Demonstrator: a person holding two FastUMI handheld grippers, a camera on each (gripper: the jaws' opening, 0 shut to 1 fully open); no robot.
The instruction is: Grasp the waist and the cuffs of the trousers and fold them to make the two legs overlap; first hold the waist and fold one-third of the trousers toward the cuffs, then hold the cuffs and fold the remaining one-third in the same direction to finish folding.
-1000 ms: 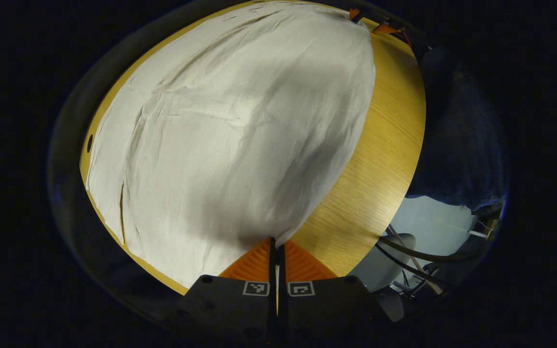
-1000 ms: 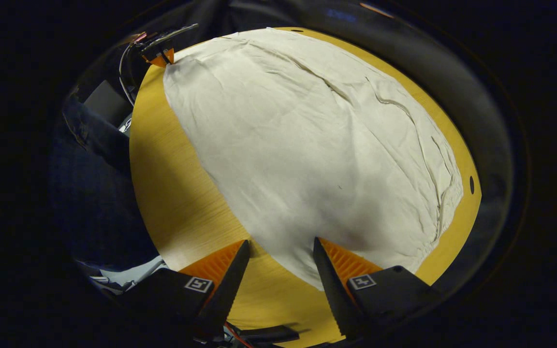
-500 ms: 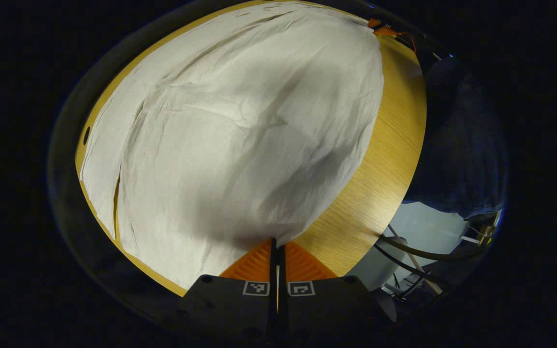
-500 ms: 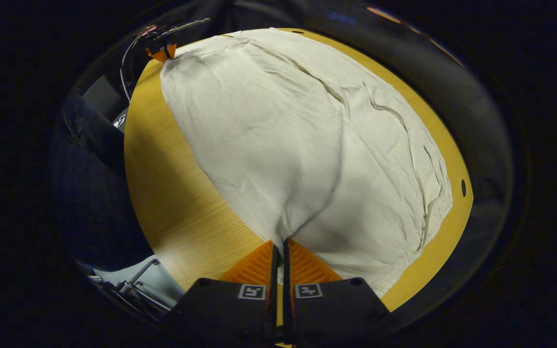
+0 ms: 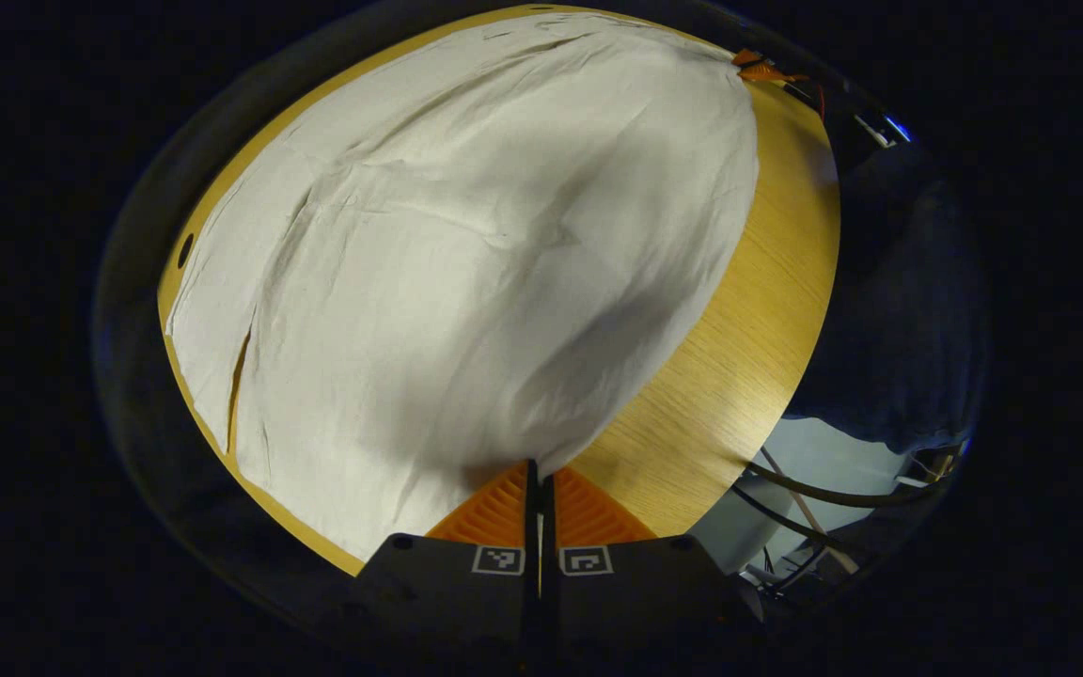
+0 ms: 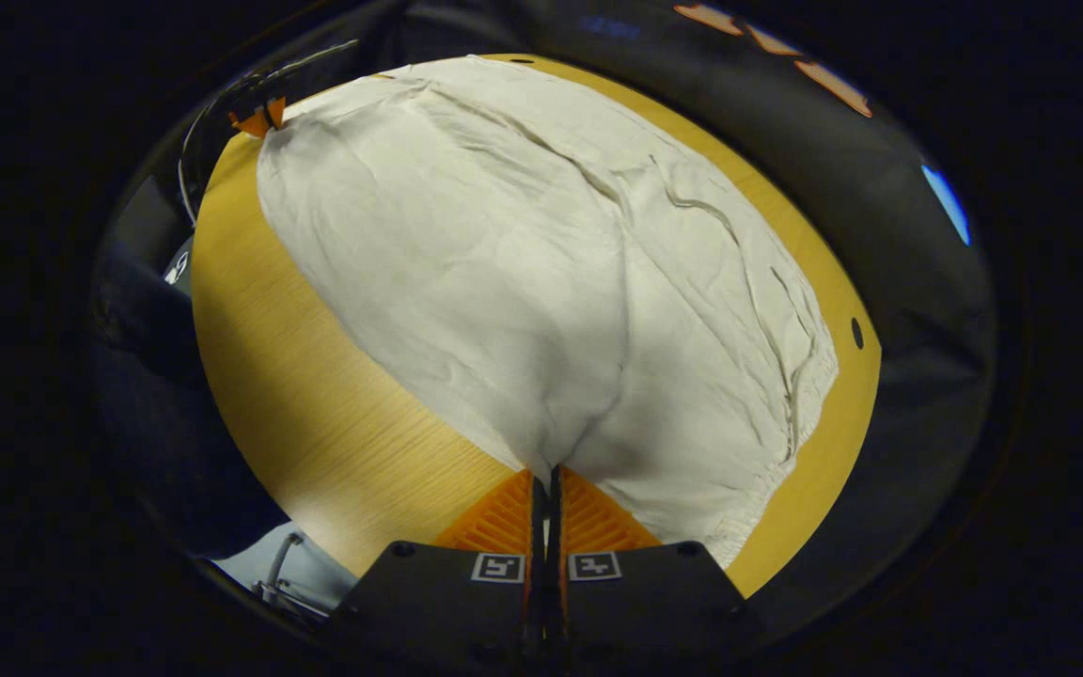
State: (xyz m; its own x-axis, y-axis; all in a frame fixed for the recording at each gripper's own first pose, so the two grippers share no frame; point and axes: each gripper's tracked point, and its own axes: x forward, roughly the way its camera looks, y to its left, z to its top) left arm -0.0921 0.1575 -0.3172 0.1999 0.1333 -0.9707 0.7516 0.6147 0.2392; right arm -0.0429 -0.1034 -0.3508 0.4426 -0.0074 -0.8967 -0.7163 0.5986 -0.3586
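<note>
- Since a second ago, the right gripper [image 6: 541,475] has clamped onto the trousers [image 6: 523,254].
- Trousers lie lengthwise along the table [image 5: 739,348].
- Left gripper [image 5: 534,470] pinches the opposite near corner; both held low.

Left gripper view: low over the near table [image 5: 739,348] edge, facing along the trousers [image 5: 466,263], very close to the cloth at the left gripper [image 5: 539,480]
Right gripper view: same low stance from the opposite end, right gripper [image 6: 546,484] at the bottom, cloth just ahead
Shared: trousers [image 6: 523,263], table [image 6: 306,376], each other's gripper far off at the top
</note>
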